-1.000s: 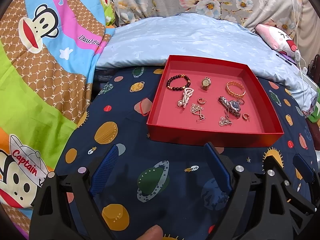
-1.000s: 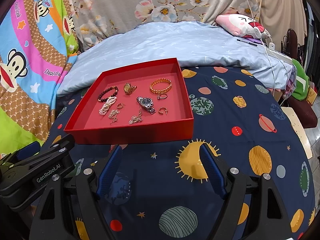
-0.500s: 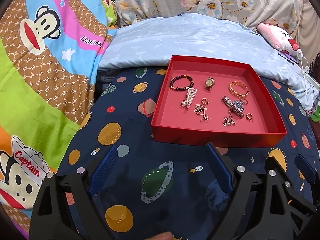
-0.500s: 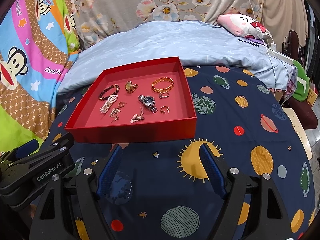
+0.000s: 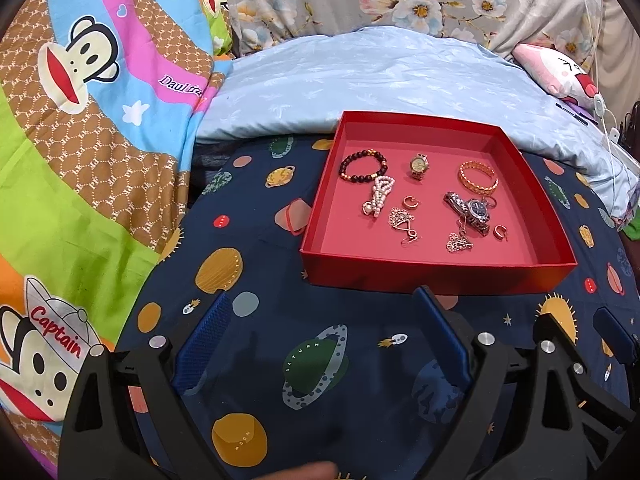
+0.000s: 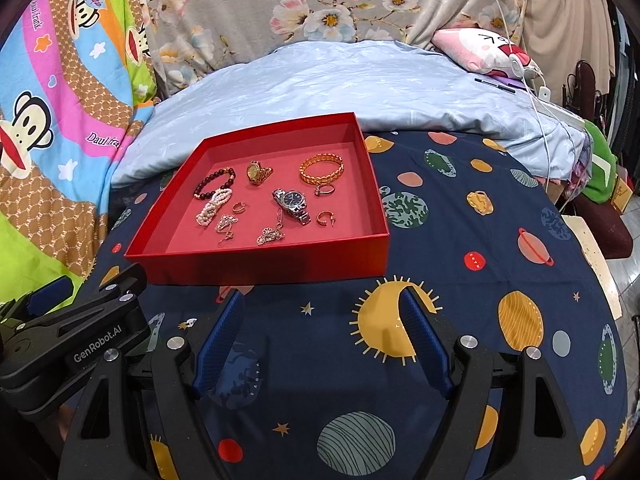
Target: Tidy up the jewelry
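A shallow red tray (image 5: 436,278) (image 6: 264,268) sits on the planet-print cover. In it lie a dark bead bracelet (image 5: 362,166), a pearl bracelet (image 5: 378,198), a gold watch (image 5: 419,166), a gold bangle (image 5: 478,178), a silver watch (image 5: 468,210) (image 6: 292,204), several small rings and earrings, and two pendants. My left gripper (image 5: 324,312) is open and empty, just short of the tray's near wall. My right gripper (image 6: 322,312) is open and empty, in front of the tray's near right corner. The left gripper's body also shows in the right wrist view (image 6: 76,336).
A light blue quilt (image 5: 380,80) is bunched behind the tray. A cartoon monkey blanket (image 5: 80,140) rises on the left. A pink plush pillow (image 6: 484,50) and white cables (image 6: 536,92) lie at the back right. A floral cloth (image 6: 320,4) hangs behind.
Both grippers have drifted slightly back and left, so the tray sits a little further right and higher in both views. Both grippers stay open. The jewelry has not moved.
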Action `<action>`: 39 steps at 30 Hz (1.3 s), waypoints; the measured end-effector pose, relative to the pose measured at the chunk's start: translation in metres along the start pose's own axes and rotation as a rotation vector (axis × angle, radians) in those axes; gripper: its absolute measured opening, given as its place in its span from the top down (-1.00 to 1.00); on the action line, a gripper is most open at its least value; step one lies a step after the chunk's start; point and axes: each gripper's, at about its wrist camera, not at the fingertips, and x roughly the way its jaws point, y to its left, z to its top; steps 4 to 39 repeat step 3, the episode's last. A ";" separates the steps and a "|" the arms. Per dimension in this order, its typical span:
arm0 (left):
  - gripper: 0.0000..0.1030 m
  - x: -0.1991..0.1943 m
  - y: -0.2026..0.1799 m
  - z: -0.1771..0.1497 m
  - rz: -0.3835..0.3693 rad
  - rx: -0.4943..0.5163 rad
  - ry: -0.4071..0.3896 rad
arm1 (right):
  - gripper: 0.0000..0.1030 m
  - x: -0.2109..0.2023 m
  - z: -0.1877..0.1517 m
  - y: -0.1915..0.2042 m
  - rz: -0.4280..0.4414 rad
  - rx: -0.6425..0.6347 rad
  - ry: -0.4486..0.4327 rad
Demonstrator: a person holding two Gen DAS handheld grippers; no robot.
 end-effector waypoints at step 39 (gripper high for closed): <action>-0.73 0.001 0.000 0.000 -0.010 0.001 0.002 | -0.55 0.000 0.000 -0.002 -0.012 0.004 -0.003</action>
